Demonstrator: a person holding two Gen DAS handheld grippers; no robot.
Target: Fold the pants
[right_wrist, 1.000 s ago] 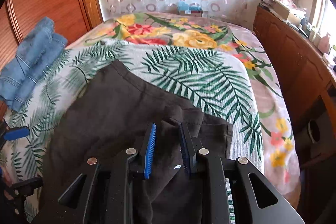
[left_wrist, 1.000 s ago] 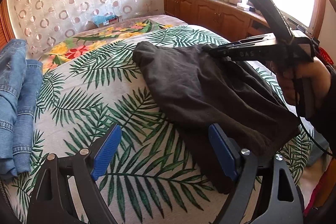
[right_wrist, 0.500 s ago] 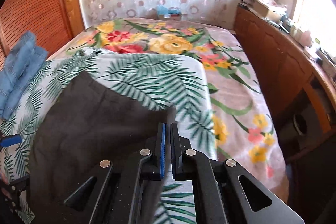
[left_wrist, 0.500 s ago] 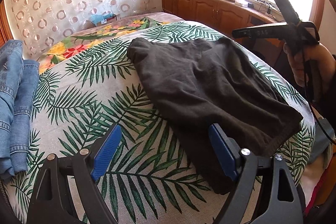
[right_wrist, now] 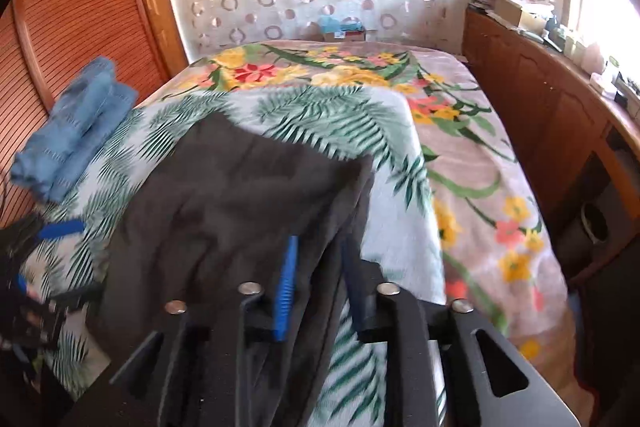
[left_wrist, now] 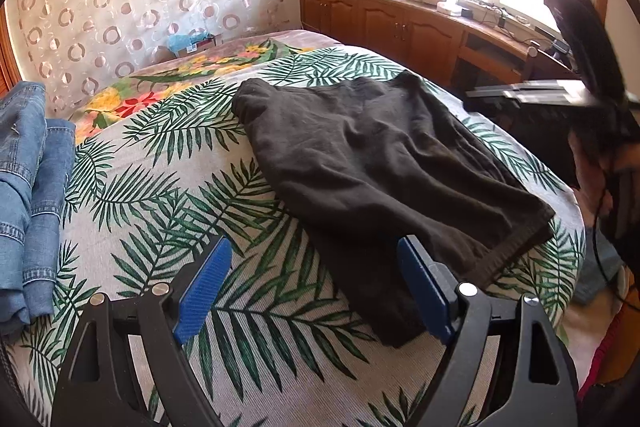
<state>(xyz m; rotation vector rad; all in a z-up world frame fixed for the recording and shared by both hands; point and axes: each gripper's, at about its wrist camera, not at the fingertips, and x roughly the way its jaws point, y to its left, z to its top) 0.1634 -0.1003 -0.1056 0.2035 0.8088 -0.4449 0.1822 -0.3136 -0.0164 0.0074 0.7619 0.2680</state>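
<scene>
Dark brown pants (left_wrist: 380, 163) lie folded flat on the leaf-print cover (left_wrist: 140, 195) of the bed. My left gripper (left_wrist: 316, 287) stands open just short of their near edge, its right pad (left_wrist: 424, 291) over the near corner and nothing gripped. In the right wrist view the pants (right_wrist: 224, 211) spread ahead and to the left. My right gripper (right_wrist: 320, 283) hovers above their right edge; its jaws are opening and the fabric shows below the gap, not pinched. The left wrist view shows that gripper (left_wrist: 476, 99) blurred in the air off the pants' right side, held by a hand (left_wrist: 592, 183).
Folded blue jeans (left_wrist: 28, 187) (right_wrist: 76, 123) lie on the bed's left side. A floral blanket (right_wrist: 460, 155) covers the far and right part of the bed. Wooden cabinets (left_wrist: 400, 23) run along the window wall, and a slatted wardrobe door (right_wrist: 80, 19) stands at the left.
My right gripper let go of the pants' far corner, shut empty while drawing back to the right, and now has its jaws parted. The pants settled flat. The left gripper stayed put.
</scene>
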